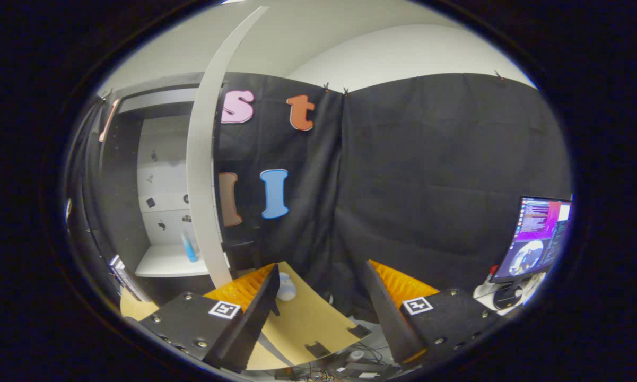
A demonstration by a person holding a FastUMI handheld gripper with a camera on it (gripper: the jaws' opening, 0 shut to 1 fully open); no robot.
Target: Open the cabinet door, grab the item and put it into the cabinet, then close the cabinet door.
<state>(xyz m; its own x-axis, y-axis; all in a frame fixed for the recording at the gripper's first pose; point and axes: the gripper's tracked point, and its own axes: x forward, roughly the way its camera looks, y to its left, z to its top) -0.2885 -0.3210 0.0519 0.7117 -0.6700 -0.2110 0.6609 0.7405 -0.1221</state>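
Your gripper [321,297] is spread wide and empty. The cabinet door [201,175] stands open; a blue bottle [190,245] sits on the cabinet shelf [164,262]. Risk: reaching in, a finger may clip the door's edge.

No legible text, brand or nr anywhere we can see. Only signs: a square black-and-white fiducial marker [224,309] on one gripper finger, another marker [417,305] on the other. We see the fingers spread wide, holding nothing.
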